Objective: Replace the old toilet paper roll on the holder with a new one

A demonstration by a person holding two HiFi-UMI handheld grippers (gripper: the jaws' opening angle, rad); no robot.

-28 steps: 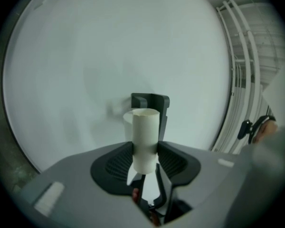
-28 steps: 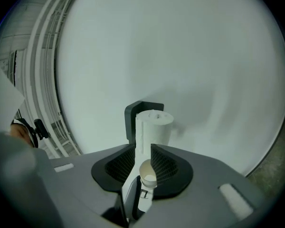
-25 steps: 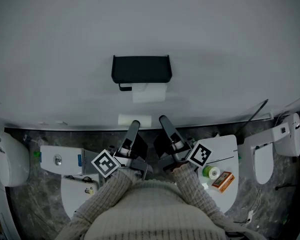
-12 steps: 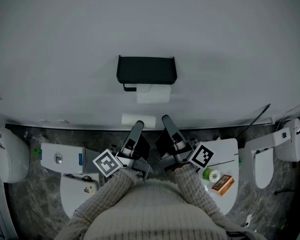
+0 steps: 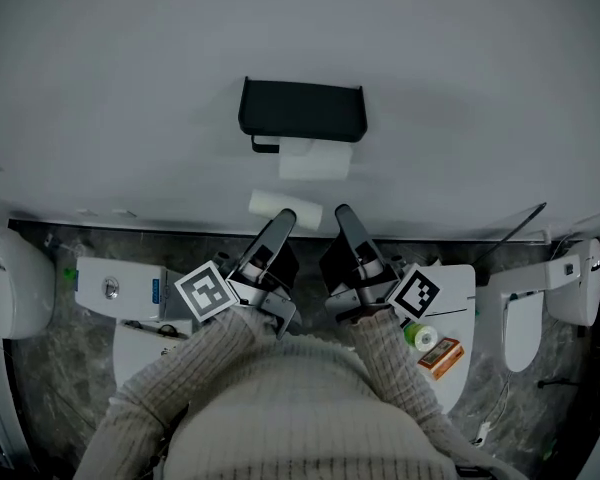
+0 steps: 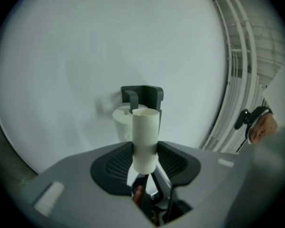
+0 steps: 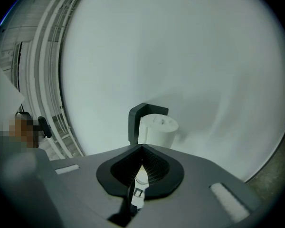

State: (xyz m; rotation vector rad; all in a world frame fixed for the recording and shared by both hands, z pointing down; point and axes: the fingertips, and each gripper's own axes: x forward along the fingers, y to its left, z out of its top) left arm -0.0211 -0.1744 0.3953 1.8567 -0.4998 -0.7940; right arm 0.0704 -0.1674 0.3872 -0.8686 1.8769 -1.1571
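We face a pale wall (image 5: 130, 88) where the black holder (image 5: 302, 108) carries a white toilet paper roll (image 5: 315, 158), a sheet hanging below it. Just beneath the holder, our left claw (image 5: 277, 226) is clamped partway closed on a slim white roll (image 6: 145, 137). Beside it, our right claw (image 7: 141, 148) is closed tight with nothing in it.

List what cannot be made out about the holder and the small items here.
Holder's bar: head view, mostly hidden beneath the black holder and mounted roll.
Mounted roll's right side: left gripper view, covered by the white tube.
Orange box print: head view, too small.
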